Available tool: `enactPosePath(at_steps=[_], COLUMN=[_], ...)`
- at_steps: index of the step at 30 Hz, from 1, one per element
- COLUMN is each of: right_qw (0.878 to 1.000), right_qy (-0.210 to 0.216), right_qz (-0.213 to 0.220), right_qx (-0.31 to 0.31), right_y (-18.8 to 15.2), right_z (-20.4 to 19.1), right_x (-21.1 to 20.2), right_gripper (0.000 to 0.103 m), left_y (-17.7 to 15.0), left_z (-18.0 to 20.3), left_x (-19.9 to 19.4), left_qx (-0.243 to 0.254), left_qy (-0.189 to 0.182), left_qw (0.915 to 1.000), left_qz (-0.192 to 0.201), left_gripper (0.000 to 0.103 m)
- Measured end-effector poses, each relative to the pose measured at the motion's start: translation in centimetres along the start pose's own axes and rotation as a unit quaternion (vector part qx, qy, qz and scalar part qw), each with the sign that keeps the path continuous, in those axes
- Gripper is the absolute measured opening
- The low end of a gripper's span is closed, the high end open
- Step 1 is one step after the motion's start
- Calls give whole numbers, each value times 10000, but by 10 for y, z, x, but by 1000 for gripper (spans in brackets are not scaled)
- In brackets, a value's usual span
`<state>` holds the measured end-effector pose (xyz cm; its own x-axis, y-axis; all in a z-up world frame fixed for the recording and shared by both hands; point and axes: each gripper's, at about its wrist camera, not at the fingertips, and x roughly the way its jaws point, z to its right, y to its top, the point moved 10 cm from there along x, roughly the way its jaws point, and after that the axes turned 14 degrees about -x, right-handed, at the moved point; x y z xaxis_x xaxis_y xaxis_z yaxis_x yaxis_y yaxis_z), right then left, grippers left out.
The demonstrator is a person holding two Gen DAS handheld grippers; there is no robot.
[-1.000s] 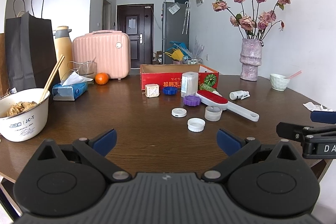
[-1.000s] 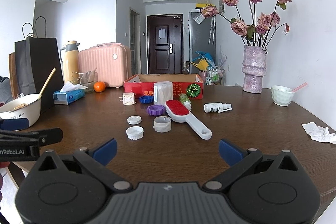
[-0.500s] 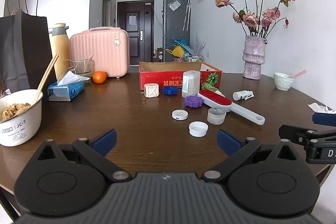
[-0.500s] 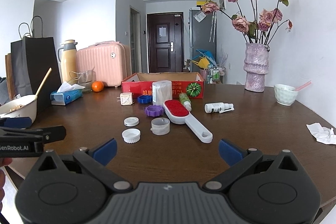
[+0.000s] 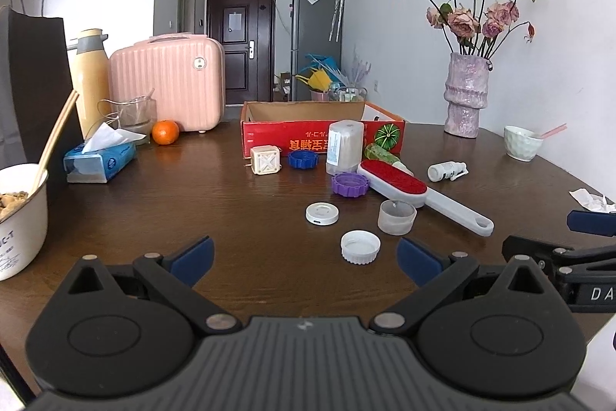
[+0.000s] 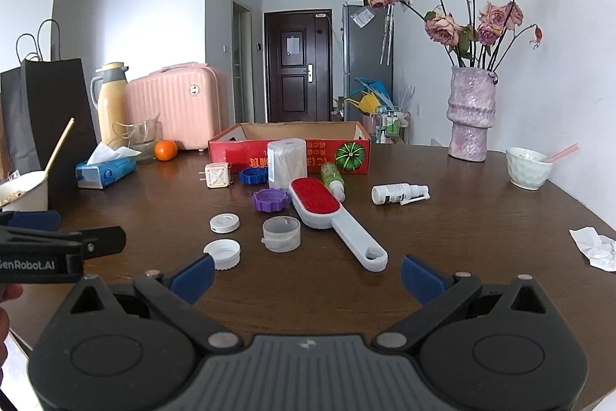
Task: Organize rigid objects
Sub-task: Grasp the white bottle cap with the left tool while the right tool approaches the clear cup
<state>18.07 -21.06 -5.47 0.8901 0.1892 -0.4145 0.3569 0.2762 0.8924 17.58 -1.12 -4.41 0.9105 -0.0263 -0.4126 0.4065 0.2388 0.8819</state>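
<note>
Small rigid items lie on the dark wooden table in front of a red cardboard box (image 5: 269,137) (image 6: 238,143): a white ribbed cap (image 5: 360,246) (image 6: 222,254), a flat white disc (image 5: 322,213) (image 6: 225,222), a clear cup (image 5: 397,217) (image 6: 281,233), a purple lid (image 5: 350,183) (image 6: 270,200), a blue lid (image 5: 303,159), a cube plug (image 5: 264,160), a white canister (image 5: 344,147), a red lint brush (image 5: 419,193) (image 6: 331,218), a spray bottle (image 6: 398,193). My left gripper (image 5: 304,259) and right gripper (image 6: 306,270) both stand open, empty, near the front edge.
A noodle bowl with chopsticks (image 5: 19,218), a tissue pack (image 5: 100,160), an orange (image 5: 165,132), a pink case (image 5: 167,79) and a thermos stand at the left. A vase of flowers (image 5: 466,99), a small cup (image 5: 521,142) and crumpled paper (image 6: 595,247) are at the right.
Both grippers have moved forward over the table, so the caps and brush appear slightly closer. Neither gripper's jaws have changed.
</note>
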Motion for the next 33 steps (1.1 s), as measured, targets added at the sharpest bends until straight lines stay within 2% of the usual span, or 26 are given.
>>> enactPosePath(at_steps=[24,33], right_qw=[9991,9990], right_qy=[63,59], right_qz=[-421,-447], right_qx=[89,59], right_y=[0,5], right_z=[25,39], right_x=[71,96], right_gripper=[103,103], left_y=[-3,-4], left_z=[15,23], left_x=[74,103], left_qx=[171,223], left_qy=[127,142], left_qw=[9982,9967], left_qz=[-556,-768], left_gripper=[103,103])
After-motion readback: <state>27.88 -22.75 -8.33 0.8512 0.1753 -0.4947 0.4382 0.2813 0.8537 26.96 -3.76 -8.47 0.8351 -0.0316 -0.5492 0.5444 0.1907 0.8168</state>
